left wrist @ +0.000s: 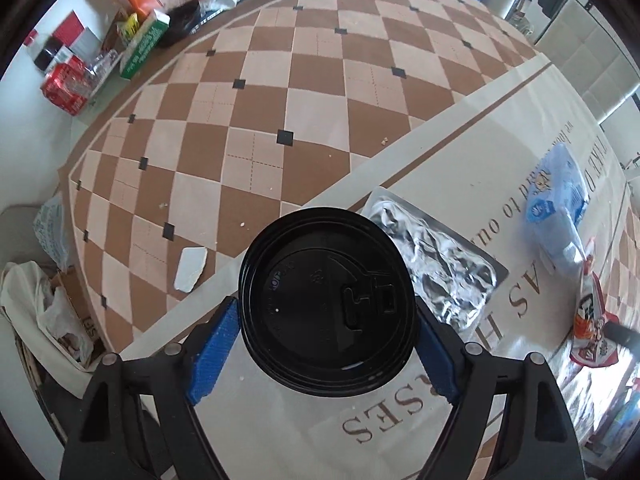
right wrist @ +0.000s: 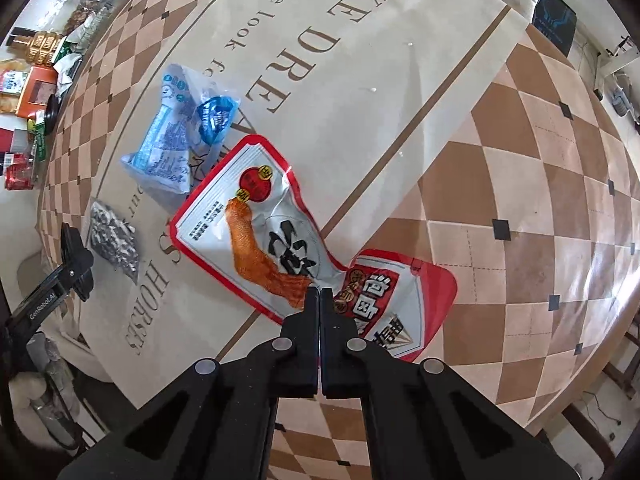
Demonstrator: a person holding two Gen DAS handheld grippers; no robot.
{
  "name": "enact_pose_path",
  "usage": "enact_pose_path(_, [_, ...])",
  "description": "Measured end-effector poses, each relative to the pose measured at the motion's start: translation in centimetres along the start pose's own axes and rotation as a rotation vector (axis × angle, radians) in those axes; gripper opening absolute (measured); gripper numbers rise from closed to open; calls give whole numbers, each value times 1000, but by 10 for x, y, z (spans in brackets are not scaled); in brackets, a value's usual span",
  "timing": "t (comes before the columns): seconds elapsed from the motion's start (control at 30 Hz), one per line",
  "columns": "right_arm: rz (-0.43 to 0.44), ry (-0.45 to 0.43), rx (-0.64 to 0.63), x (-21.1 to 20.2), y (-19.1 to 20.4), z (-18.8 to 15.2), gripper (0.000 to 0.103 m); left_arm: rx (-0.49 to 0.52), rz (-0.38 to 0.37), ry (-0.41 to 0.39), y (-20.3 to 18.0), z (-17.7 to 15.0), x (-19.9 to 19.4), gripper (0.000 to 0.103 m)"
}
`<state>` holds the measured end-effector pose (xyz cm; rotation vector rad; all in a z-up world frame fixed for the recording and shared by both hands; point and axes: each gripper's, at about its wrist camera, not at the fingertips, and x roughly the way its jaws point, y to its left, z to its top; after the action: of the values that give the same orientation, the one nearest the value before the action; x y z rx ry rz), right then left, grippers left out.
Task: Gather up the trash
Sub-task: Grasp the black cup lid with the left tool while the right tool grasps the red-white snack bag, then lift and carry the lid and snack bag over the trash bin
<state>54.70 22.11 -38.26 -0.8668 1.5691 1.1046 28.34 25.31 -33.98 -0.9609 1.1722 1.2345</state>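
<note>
A paper cup with a black lid stands on the cream band of the tablecloth. My left gripper reaches down around it, and its blue pads press on the cup's two sides. My right gripper is shut, its tips pinching the creased middle of a red and white snack wrapper that lies on the cloth. The same snack wrapper shows at the right edge of the left wrist view. A blue and white wrapper and a crumpled silver foil pack lie between the two grippers.
A small white scrap lies left of the cup on the checked tablecloth. Boxes, cans and bottles crowd the far table edge. A box of bags sits below the table's left edge. Pale chairs stand at the right.
</note>
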Motion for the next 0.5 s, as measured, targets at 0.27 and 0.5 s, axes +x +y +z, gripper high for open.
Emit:
enact_pose_path(0.27, [-227,23,-319,12,52,14,103,2,32,5,-1,-26,-5,82])
enact_pose_path(0.5, [-288,134,-383,63,65,35,103,-1,25,19,-4,-27,4,82])
